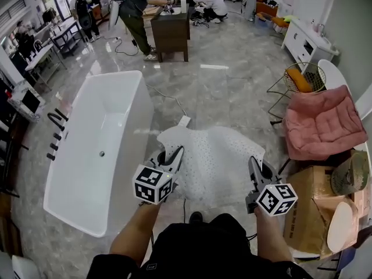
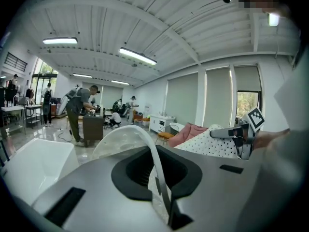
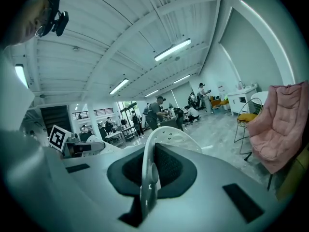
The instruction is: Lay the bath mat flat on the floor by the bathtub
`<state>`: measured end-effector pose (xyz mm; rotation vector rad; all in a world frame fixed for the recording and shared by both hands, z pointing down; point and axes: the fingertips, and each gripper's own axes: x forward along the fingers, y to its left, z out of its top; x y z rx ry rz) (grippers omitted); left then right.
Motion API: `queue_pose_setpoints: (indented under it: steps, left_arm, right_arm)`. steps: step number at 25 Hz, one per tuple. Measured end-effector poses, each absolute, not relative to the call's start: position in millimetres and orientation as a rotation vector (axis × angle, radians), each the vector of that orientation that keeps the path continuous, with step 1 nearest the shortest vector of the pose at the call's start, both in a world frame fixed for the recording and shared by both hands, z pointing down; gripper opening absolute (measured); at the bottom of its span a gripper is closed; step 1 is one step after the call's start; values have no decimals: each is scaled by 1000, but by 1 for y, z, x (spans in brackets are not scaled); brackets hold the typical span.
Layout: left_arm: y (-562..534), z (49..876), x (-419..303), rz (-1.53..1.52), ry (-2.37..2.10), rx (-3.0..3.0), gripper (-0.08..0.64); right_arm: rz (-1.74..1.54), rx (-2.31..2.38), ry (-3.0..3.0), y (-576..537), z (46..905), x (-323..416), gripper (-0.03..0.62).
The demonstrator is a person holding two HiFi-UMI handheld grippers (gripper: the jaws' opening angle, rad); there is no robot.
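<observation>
Holding the bath mat (image 1: 212, 158) by its two near corners: left gripper (image 1: 174, 156) and right gripper (image 1: 254, 168) are both clenched on the thin white edge, and each gripper view shows the mat pinched between closed jaws and arcing up out of them. The mat hangs spread in front of the person, just right of the bathtub (image 1: 99, 150), not yet laid. Can't tell if the far edge touches the floor.

Risks, judged from here:
- The far edge may curl under if lowered too steeply, leaving a fold.
- It may land on the white block (image 1: 184, 121) by the tub and sit bumpy.
- The grip is thin, so a tug could slip a corner.
- Uneven release would leave the mat skewed to the tub side.
</observation>
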<state>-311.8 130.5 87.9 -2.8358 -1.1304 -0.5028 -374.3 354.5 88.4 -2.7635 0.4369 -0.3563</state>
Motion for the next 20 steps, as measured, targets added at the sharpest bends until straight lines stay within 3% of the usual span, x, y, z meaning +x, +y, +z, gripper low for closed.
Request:
queue_pose_setpoints:
  steps: [11, 20]
  left_arm:
    - [135, 101, -193, -582, -992, -2893, 21]
    - [167, 100, -66, -604, -728, -3024, 21]
  right_arm:
    - [-424, -2717, 558, 368, 102, -232, 21]
    - [-454, -2660, 801, 409, 95, -61, 21]
